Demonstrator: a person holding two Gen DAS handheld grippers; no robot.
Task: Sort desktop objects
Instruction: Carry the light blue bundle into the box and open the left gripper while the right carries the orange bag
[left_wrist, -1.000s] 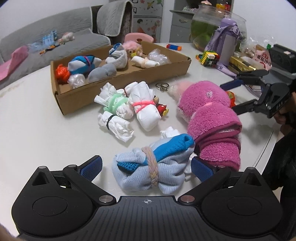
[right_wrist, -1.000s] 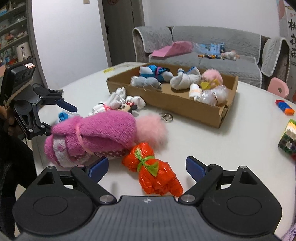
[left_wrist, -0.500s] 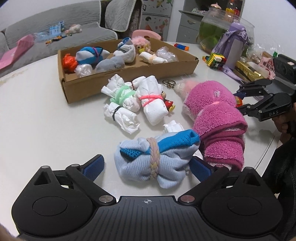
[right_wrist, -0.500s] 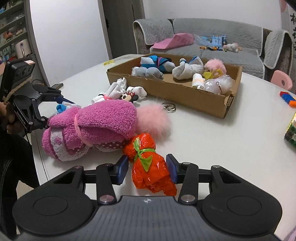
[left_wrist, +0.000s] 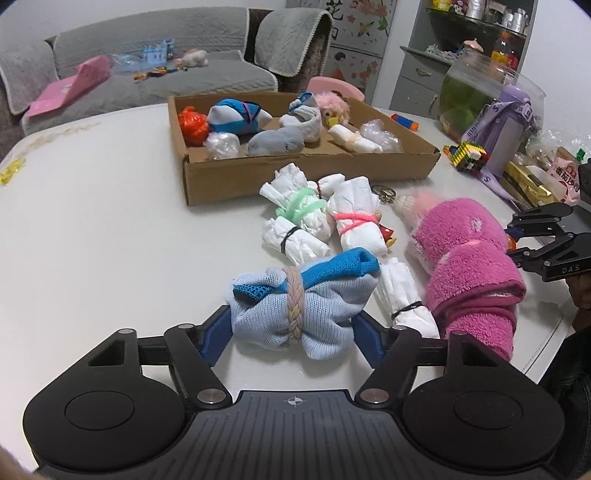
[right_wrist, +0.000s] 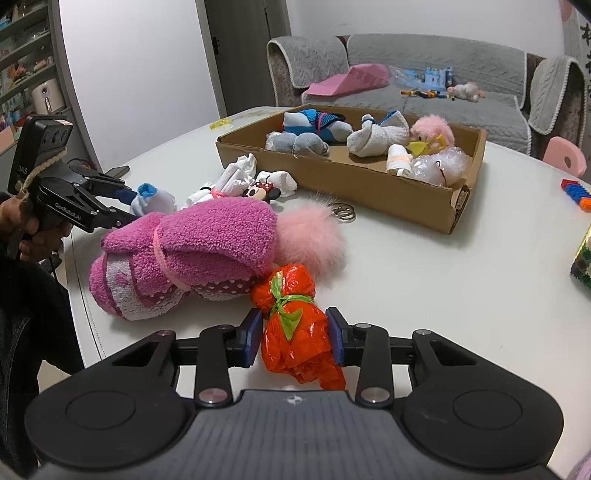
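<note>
With both sets of jaws closing, the left gripper (left_wrist: 291, 330) on the blue sock bundle (left_wrist: 303, 299) and the right gripper (right_wrist: 294, 334) on the orange bag bundle (right_wrist: 295, 325), both on the table (left_wrist: 110, 258), the slick plastic may squirt free before reaching the cardboard box (left_wrist: 306, 177).

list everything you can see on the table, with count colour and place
cardboard box: one, brown, far side of table, holding sock bundles, bags and a pink plush
white bundles: four, tied with bands, in front of box
light blue bundle: one, between left jaws
pink fluffy bundle: one, magenta, beside orange bag
orange bag bundle: one, green tie, between right jaws
key rings: metal, by box
left gripper: black, closing on blue bundle
right gripper: black, closing on orange bag
</note>
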